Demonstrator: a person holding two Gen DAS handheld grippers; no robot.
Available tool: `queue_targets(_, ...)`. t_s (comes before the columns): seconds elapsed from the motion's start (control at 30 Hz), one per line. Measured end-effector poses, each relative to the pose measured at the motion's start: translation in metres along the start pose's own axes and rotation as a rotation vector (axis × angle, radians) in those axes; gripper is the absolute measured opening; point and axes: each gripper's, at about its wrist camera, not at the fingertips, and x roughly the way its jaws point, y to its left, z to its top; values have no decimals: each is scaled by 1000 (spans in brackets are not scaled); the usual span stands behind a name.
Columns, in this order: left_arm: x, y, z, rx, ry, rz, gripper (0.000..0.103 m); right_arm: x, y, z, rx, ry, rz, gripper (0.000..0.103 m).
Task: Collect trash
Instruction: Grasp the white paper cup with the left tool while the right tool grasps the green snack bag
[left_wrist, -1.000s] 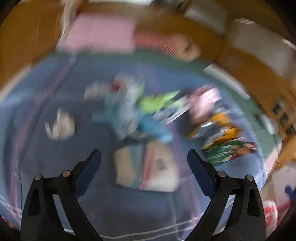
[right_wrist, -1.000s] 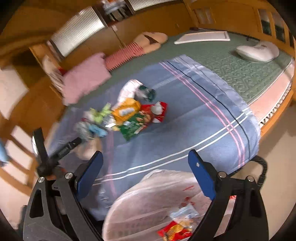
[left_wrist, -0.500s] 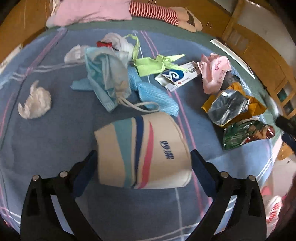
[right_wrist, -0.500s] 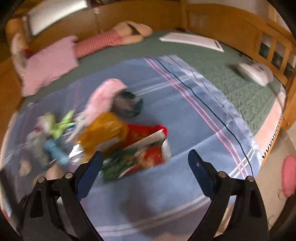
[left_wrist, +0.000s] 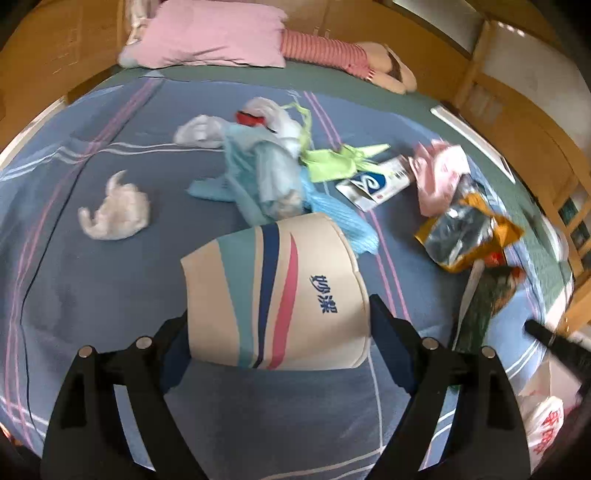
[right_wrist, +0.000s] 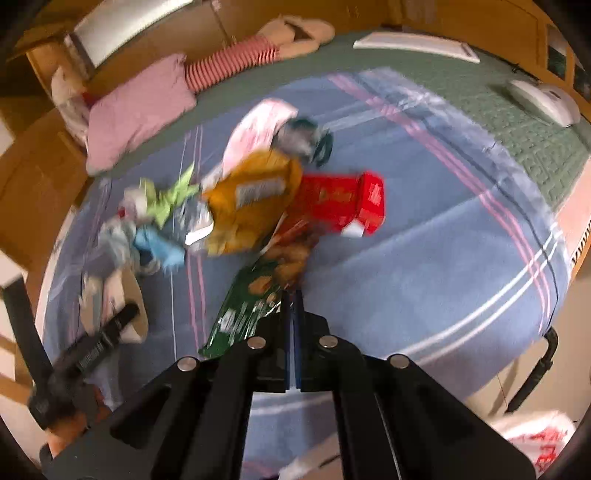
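Trash lies scattered on a blue striped blanket (left_wrist: 74, 288). A cream pack with teal, navy and pink stripes (left_wrist: 273, 291) sits between the fingers of my left gripper (left_wrist: 277, 308), whose jaws are closing with the pads against its sides. That pack (right_wrist: 125, 302) and the left gripper (right_wrist: 92, 347) also show in the right wrist view. My right gripper (right_wrist: 293, 295) is shut, pinching the near edge of a green snack bag (right_wrist: 243, 306). The bag looks blurred and lifted (left_wrist: 480, 299) beside the right gripper (left_wrist: 554, 339).
An orange foil bag (right_wrist: 251, 199), red box (right_wrist: 343, 203), pink wrapper (left_wrist: 439, 173), blue and green scraps (left_wrist: 266, 173) and a crumpled tissue (left_wrist: 114, 214) lie farther up the bed. A white plastic bag with red print (left_wrist: 543, 432) hangs off the near edge. A pink pillow (left_wrist: 210, 37) lies at the head.
My left gripper came down around the striped pack and its jaws narrowed. My right gripper swung from above the white plastic bag to the green snack bag and closed.
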Motion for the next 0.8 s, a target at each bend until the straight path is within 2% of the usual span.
queue_targets(0.03, -3, 3, -1, -15, -3, 6, 85, 5, 3, 1, 5, 13, 2, 14)
queue_targets(0.07, -5, 6, -1, -22, -5, 10, 85, 8, 5, 1, 14, 26, -5, 39)
queue_targets(0.1, -7, 8, -3, -27, -7, 11, 85, 15, 7, 4, 33, 37, -23, 57)
queue_targets(0.13, -10, 9, -4, -29, -10, 14, 85, 18, 10, 6, 41, 32, -29, 81)
queue_targets(0.2, -17, 13, -8, -31, -24, 22, 85, 30, 19, 9, 35, 38, -35, 82)
queue_targets(0.3, -24, 15, -10, -28, -40, 32, 85, 55, 32, 13, 21, 106, -58, 81)
queue_targets(0.33, -25, 16, -11, -26, -43, 37, 85, 60, 39, 12, -4, 108, -65, 68)
queue_targets(0.37, -27, 17, -11, -24, -46, 42, 85, 62, 44, 9, -26, 114, -75, 50)
queue_targets(0.4, -28, 17, -12, -23, -47, 45, 85, 63, 49, 6, -41, 125, -77, 44)
queue_targets(0.47, -29, 18, -12, -18, -49, 52, 85, 54, 57, -2, -63, 112, -16, 36)
queue_targets(0.53, -30, 18, -13, -13, -53, 60, 85, 40, 67, -13, -112, 82, -9, 32)
queue_targets(0.63, -36, 19, -15, -6, -66, 69, 85, 19, 69, -30, -140, 50, 13, 32)
queue_targets(0.8, -45, 19, -19, 13, -90, 86, 85, -4, 59, -45, -154, 20, -14, 32)
